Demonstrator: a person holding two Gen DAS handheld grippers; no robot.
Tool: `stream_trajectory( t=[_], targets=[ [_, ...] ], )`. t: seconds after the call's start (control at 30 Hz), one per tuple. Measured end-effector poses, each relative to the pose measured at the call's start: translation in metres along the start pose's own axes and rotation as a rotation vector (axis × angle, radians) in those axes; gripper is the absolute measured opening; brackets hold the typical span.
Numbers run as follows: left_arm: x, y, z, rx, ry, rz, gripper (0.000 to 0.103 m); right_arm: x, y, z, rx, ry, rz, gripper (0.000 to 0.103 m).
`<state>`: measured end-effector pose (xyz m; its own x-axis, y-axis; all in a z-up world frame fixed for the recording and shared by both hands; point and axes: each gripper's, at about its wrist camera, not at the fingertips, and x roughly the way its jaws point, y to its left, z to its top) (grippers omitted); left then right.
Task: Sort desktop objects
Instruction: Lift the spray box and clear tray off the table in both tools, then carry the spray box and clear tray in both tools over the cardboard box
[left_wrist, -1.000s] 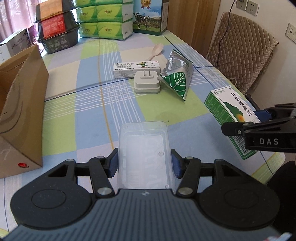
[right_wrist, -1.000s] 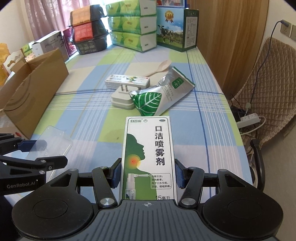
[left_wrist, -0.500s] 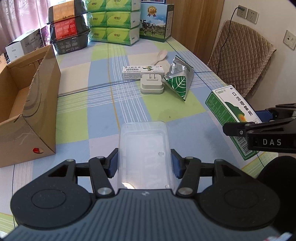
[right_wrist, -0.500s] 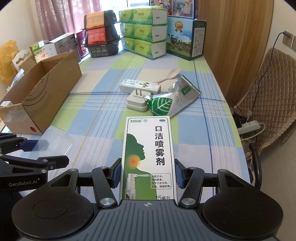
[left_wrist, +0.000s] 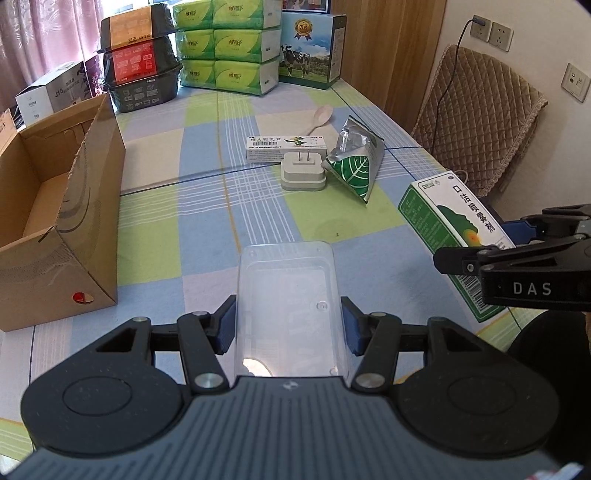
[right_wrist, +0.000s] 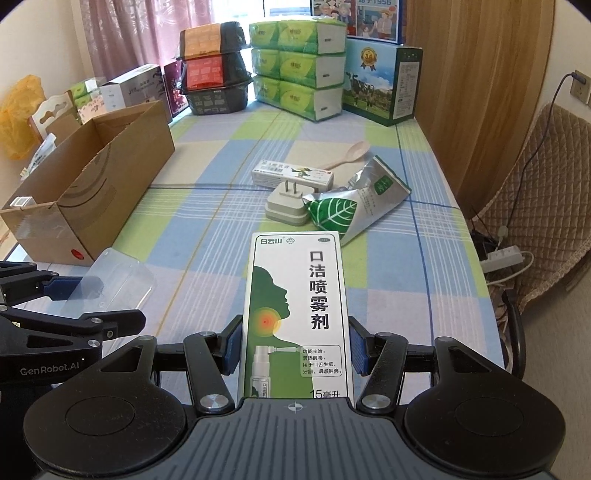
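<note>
I am holding the clear tray (left_wrist: 286, 295) clamped in my left claw (left_wrist: 287, 325): light, thin, slippery, likely to flex. My right claw (right_wrist: 294, 345) is gripping the spray box (right_wrist: 295, 306) by its stiff sides, above the table (right_wrist: 207, 221).

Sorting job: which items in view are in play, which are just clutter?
In play:
left gripper shut on clear plastic tray
right gripper shut on green spray box
cardboard box
ointment box
plug adapter
foil pouch
spoon

Clutter:
tissue packs
milk carton
chair
</note>
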<state>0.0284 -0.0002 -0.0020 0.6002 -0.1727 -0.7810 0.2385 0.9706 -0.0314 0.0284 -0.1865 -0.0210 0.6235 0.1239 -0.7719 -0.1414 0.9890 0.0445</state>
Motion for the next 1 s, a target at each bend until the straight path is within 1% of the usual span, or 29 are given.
stream_trajectory(
  t=[1.0],
  targets=[
    [-0.007,0.015,0.0,-0.026,-0.004,0.007,0.051,0.004,0.014,0.005,-0.03,0.002,0.016,0.053]
  ],
)
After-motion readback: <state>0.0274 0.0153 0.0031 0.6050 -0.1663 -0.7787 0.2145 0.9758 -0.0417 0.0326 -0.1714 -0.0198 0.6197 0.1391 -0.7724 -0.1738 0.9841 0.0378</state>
